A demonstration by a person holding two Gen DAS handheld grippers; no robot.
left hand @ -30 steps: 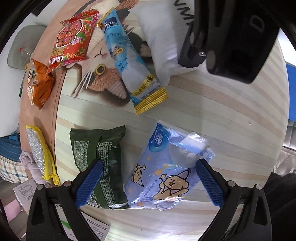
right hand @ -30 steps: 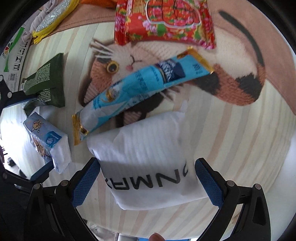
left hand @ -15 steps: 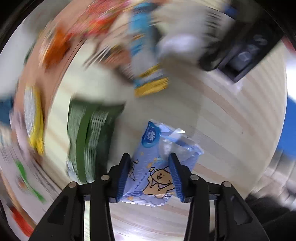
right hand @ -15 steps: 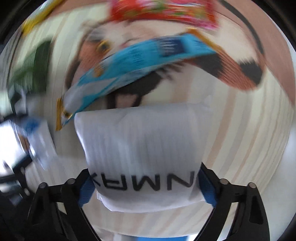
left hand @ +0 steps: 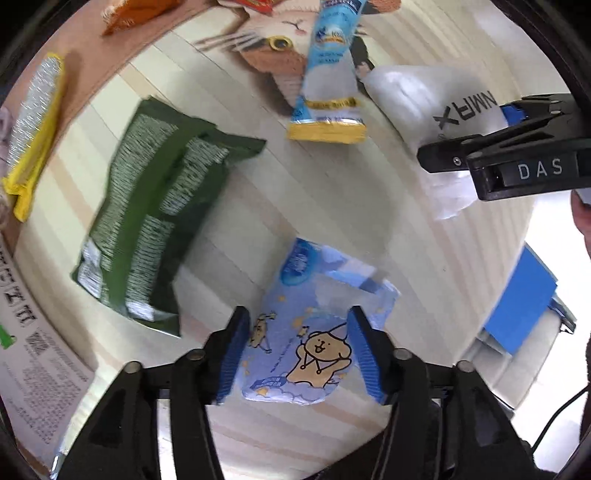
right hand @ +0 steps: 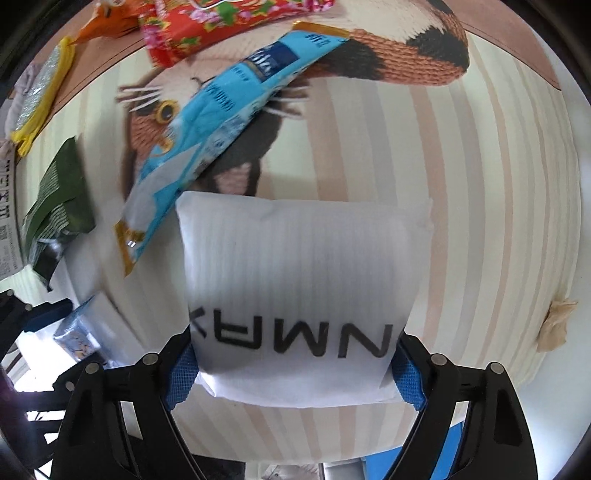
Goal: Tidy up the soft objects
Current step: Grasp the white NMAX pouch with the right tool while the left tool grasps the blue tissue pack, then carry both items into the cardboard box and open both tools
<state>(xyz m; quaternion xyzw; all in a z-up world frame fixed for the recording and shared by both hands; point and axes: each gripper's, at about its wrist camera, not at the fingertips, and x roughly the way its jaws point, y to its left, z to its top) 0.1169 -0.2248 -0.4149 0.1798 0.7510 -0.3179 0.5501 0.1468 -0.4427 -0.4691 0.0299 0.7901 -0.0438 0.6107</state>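
— Where is the tissue pack you're working?

— Your light-blue tissue pack (left hand: 317, 332), the one printed with a cartoon dog, sits clamped between the blue pads (left hand: 232, 354) of your left gripper (left hand: 301, 347), near edge of the striped cat-print mat (left hand: 332, 206). The jaws press both its sides.

— And your other hand?

— Your right gripper (right hand: 295, 365) has its pads closed on the white pouch (right hand: 299, 280) with black lettering, gripping the lettered end. From the left wrist view you can see that same pouch (left hand: 417, 99) and the right gripper body to the right, well apart from the tissue pack.

— What lies around them?

— A long blue snack packet (right hand: 221, 110) lies diagonally just beside the pouch's far corner, possibly touching; you can't tell. The dark green bag (left hand: 155, 221) lies left of the tissue pack, apart from it. A red floral packet (right hand: 221, 26), an orange packet (right hand: 110, 26) and a yellow-edged scouring pad (left hand: 33, 122) lie farther out.
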